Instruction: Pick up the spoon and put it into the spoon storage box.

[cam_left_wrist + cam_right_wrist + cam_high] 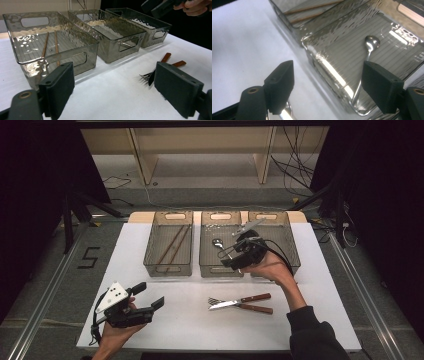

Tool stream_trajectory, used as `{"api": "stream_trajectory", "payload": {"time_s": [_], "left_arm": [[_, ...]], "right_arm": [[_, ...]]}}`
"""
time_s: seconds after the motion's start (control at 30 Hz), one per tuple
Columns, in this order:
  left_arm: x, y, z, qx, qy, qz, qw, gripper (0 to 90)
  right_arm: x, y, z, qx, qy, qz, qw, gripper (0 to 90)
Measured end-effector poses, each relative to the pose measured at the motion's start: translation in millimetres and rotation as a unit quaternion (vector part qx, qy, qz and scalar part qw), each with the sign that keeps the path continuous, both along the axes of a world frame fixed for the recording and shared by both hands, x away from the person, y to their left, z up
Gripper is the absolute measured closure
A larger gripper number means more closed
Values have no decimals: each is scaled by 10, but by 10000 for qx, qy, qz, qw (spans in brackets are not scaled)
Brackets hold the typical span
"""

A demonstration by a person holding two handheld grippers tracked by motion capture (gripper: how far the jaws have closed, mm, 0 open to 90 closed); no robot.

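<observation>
My left gripper (150,296) rests low over the near left of the worktop (175,320), jaws wide with nothing between them; I judge it is parked there, pointing toward the bins, to keep out of the working hand's way.

Near centre, a fork (240,306) and a knife (240,301) lie crossed on the worktop, wooden handles to the right, tips to the left, touching each other. They read as the unsorted remainder, placed within easy reach of the right hand (270,270).

My right gripper (240,254) hangs over the near edge of the middle bin (220,269), jaws spread wide and empty. In the right gripper view the spoon (370,47) lies on the ribbed floor of that bin, bowl toward the far end, handle running back toward the near wall and clear of both pads. I judge the spoon counts as delivered, and the jaws stand open because there is nothing left to hold.

Left bin (169,265): two thin brown sticks, probably chopsticks (172,247), lying lengthwise side by side. Right bin (287,247): partly hidden behind the gripper; contents cannot be told. One kind per bin seems to be the scheme.

Writing: a dark "5" (89,257) marked on the floor left of the worktop. No brand or label is readable on the bins or cutlery.
</observation>
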State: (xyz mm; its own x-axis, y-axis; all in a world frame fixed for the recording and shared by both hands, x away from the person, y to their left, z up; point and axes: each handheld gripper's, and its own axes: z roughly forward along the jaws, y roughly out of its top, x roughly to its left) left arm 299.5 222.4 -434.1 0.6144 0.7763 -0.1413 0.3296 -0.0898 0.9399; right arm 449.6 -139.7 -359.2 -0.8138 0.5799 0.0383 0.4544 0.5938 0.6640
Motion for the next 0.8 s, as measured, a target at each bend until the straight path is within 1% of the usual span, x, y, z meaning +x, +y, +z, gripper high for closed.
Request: {"api": "stream_trajectory", "payload": {"time_s": [0.17, 0.27, 0.37, 0.5, 0.53, 0.73, 0.8], "left_arm": [[0, 0, 0, 1, -4, 1, 10000, 164], [0, -1, 0, -4, -10, 3, 10000, 164], [1, 1, 0, -2, -4, 0, 10000, 164], [2, 1, -1, 0, -3, -1, 10000, 164], [2, 1, 0, 1, -5, -2, 10000, 164], [3, 1, -1, -6, -4, -2, 10000, 164], [3, 1, -1, -8, -8, 0, 10000, 164]], "right_arm": [[-66, -32, -50, -53, -22, 50, 10000, 258], [-101, -49, -76, -22, -16, 57, 10000, 249], [-135, -69, -112, -51, -50, 90, 9999, 242], [-168, -102, -163, -41, -31, 124, 9999, 229], [-179, -107, -172, -56, -17, 123, 9999, 224], [-237, -146, -204, -106, -94, 213, 9997, 217], [-261, -165, -215, -92, -90, 206, 9997, 215]]}}
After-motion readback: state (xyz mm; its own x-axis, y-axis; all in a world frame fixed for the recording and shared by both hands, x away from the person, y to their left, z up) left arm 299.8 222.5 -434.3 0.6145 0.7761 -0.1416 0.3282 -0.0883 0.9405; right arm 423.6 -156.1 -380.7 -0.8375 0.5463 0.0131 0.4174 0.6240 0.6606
